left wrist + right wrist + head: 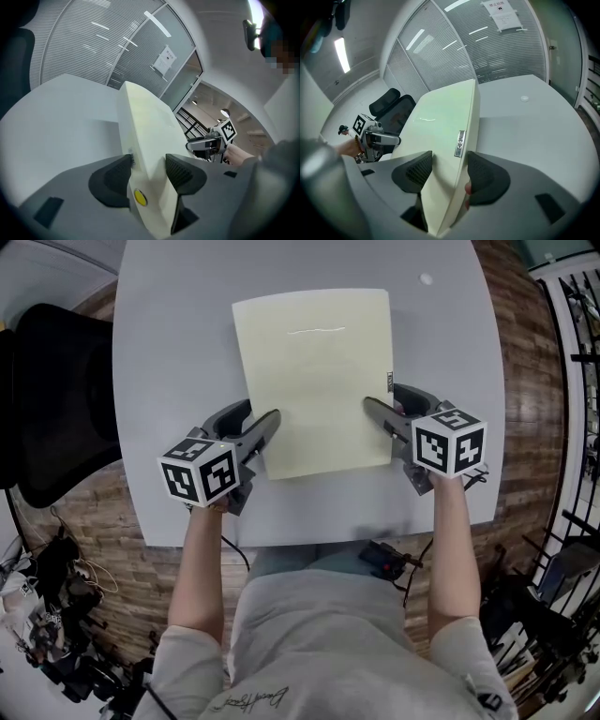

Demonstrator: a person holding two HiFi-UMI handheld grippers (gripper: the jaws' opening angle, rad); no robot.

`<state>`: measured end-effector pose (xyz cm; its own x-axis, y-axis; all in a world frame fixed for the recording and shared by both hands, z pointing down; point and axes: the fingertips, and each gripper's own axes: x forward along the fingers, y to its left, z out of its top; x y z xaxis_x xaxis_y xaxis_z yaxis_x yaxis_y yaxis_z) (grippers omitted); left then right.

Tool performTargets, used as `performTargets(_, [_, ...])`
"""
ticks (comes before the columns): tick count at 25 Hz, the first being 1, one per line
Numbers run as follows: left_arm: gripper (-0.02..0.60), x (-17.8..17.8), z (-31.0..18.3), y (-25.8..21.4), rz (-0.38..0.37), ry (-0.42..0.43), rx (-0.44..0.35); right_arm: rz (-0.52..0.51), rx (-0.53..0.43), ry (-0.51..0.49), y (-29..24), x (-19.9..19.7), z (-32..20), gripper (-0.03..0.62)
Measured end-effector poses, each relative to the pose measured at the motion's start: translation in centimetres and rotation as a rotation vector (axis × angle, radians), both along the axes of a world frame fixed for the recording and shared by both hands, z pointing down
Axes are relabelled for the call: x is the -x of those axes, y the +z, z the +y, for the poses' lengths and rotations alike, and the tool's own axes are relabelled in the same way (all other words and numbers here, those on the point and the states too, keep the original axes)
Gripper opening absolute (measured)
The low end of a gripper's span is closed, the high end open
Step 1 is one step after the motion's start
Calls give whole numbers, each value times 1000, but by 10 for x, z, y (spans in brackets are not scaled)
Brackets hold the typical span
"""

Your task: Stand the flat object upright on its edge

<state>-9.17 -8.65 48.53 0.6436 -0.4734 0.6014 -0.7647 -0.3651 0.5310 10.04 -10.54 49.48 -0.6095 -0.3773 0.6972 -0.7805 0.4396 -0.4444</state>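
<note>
The flat object (314, 381) is a pale yellow board-like case in the middle of the grey table (169, 352). Its near edge is lifted and a shadow lies under it; its far edge looks to rest on the table. My left gripper (264, 420) is shut on its near left corner, with one pad on each face (149, 171). My right gripper (382, 399) is shut on its near right corner in the same way (450, 173). The left gripper view shows the case (145, 126) slanting away, with the right gripper (211, 143) beyond it. A small metal tag is on the case's edge (460, 143).
A black office chair (56, 399) stands at the table's left side. A small white dot (427, 279) sits at the table's far right. The table's near edge (328, 538) is close to the person's body. Cables and gear (56, 615) lie on the wooden floor around it.
</note>
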Motion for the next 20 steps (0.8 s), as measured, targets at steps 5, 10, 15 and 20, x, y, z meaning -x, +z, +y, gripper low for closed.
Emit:
performTargets(5, [245,-3,-9,-11,3,-4,-48,2,-48,14,-13,-4,-7,252])
performTargets(10, [244,-7,-19,-15,6,-2,-81,21,-95,16,-23,-9,-19,250])
performTargets(15, [241,-3,-29,-20,-13,-11,-117,38,-142,-1,-30,-4,-32,247])
performTargets(20, [241,3,-41,-28,-27,-11,-164,43,-196,0,-39,2,-44,245])
